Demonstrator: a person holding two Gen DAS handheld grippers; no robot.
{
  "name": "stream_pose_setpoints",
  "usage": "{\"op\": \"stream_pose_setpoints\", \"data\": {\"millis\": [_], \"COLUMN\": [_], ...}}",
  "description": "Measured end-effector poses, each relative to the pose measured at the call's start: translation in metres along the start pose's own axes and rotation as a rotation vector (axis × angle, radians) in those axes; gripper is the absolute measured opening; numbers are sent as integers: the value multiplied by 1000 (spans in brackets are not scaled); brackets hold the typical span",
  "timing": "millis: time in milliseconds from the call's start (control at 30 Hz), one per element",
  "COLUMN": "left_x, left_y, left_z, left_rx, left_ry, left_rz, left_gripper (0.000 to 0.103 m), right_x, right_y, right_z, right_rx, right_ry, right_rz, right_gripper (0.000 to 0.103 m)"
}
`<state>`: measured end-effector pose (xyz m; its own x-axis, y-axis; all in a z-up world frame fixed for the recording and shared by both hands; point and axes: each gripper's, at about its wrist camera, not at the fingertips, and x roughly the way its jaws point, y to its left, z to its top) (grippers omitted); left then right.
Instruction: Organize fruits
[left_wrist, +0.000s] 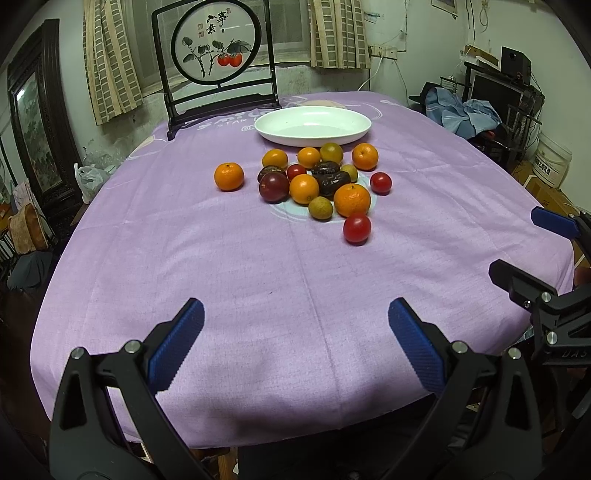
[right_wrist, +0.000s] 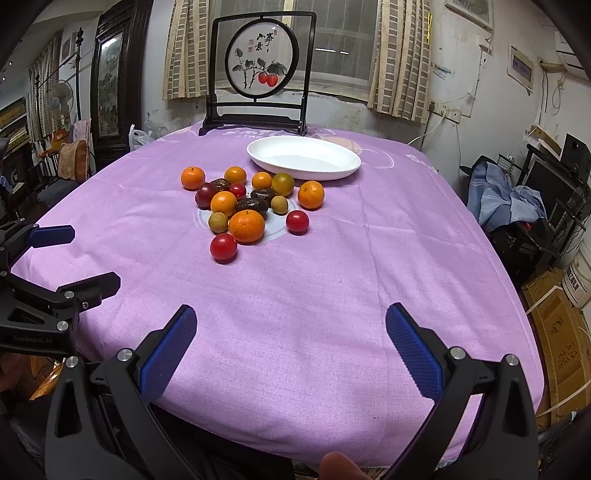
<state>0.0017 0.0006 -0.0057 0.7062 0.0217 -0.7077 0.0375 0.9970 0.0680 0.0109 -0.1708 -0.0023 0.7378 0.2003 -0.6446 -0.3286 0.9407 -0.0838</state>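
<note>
1. Right now we are holding the left claw (left_wrist: 295, 343) low over the near edge of the desk (left_wrist: 258, 280), its blue-padded jaws spread wide with nothing between them.
2. We are keeping the right claw (right_wrist: 291, 347) at the same near edge, jaws likewise wide apart and holding nothing; each claw is showing at the side of the other's view.
3. We are looking at the fruits (left_wrist: 314, 181) lying in a loose cluster on the purple cloth toward the far half of the desk, well apart from both claws.
4. We are seeing several oranges, among them a large orange (right_wrist: 246, 226) at the front of the cluster, with a red tomato (right_wrist: 223, 248) just beside it on the near side.
5. We are noting one orange (left_wrist: 229, 176) sitting alone, slightly off to the left of the group.
6. We are finding a white oval plate (left_wrist: 347, 136) just behind the cluster, holding no fruit.
7. We are seeing a dark-framed round painted screen (right_wrist: 260, 55) standing upright at the far edge of the desk, behind the plate.
</note>
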Motion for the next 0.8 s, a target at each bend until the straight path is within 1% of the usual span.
{"op": "stream_pose_setpoints", "data": {"millis": [800], "left_x": [4], "left_y": [1], "left_z": [-4], "left_rx": [-3], "left_ry": [8], "left_rz": [4], "left_gripper": [101], "right_x": [0], "right_y": [-2], "right_z": [0], "right_rx": [-1], "right_ry": [1], "right_rz": [1], "right_gripper": [102]}}
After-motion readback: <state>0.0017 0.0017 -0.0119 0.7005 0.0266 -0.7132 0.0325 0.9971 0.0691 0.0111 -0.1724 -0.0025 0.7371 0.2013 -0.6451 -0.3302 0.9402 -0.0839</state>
